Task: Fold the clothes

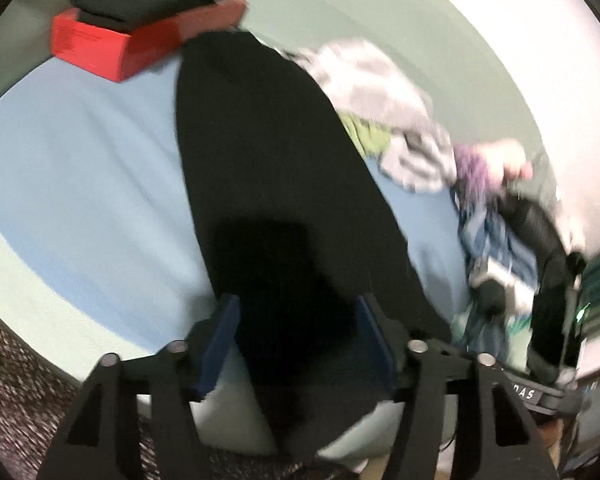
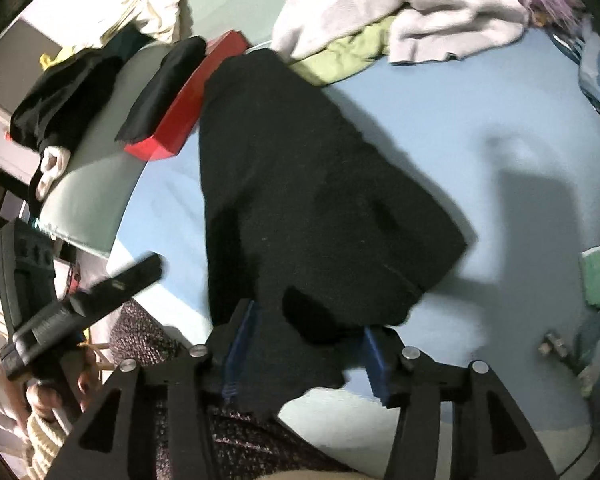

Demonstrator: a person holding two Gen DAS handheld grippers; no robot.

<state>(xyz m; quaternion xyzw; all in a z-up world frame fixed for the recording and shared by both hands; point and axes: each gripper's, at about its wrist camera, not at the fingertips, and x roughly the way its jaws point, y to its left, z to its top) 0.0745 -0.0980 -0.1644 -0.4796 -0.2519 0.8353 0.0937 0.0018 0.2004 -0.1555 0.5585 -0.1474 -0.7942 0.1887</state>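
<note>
The black garment (image 2: 300, 184) lay limp on the bed (image 2: 480, 128), soft and light; both grippers' (image 1: 296, 344) (image 2: 306, 344) jaws stood apart astride its near hem, the likely hold.

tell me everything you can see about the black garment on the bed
The black garment is a dark, matte, knit-looking cloth, long and narrow, laid along the blue sheet. Its far end reaches the red box and the pile of clothes. Its near end hangs over the bed edge, lying between the open fingers of the left gripper and the right gripper. One near corner is folded over.
</note>
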